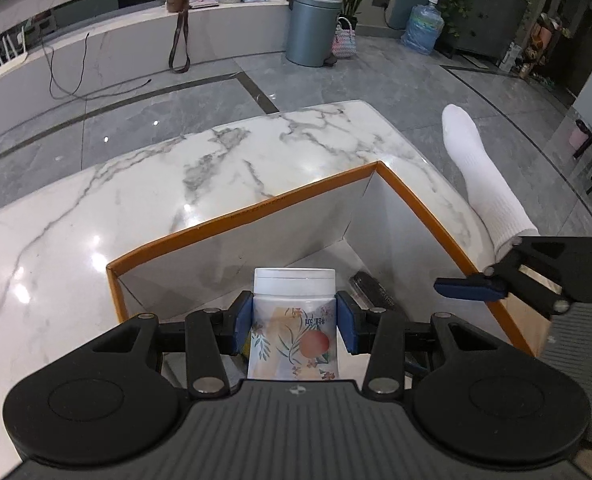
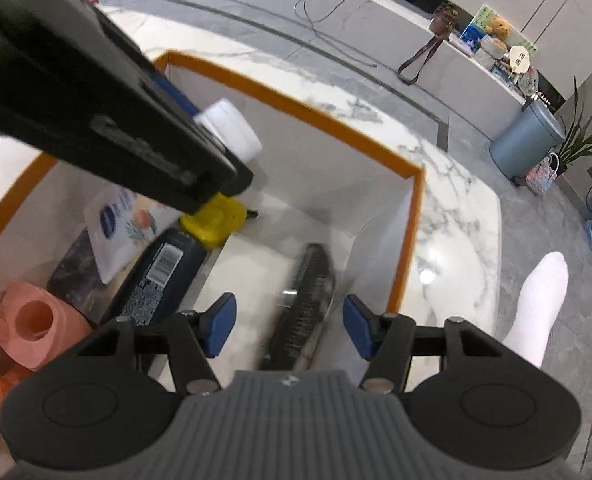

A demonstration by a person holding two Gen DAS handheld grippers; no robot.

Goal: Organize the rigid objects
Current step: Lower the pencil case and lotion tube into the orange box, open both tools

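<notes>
1. Two grippers are over the orange-rimmed box (image 1: pixel 256 210) on the marble worktop (image 1: pixel 96 220). My left gripper (image 1: pixel 294 322) has its blue pads (image 1: pixel 243 322) clamped on both sides of a white-lidded jar (image 1: pixel 294 312) with a floral, peach-printed label.
2. That jar sits tilted above the box interior, its lid towards the far wall; from the right wrist view its white lid (image 2: pixel 232 128) pokes out past the left gripper's black body.
3. My right gripper (image 2: pixel 286 326) is spread wide with nothing between its pads, hovering above a dark hairbrush (image 2: pixel 305 296) that lies on the white box floor near the right wall. The brush is blurred.
4. Along the box's left side I see a dark bottle (image 2: pixel 160 276) with a barcode label, a yellow object (image 2: pixel 214 220), a white-and-blue packet (image 2: pixel 116 236) and a pink watering can (image 2: pixel 36 324), all lying close together.
5. Beyond the worktop, a white-socked foot (image 1: pixel 479 176) rests on the grey tiled floor.
</notes>
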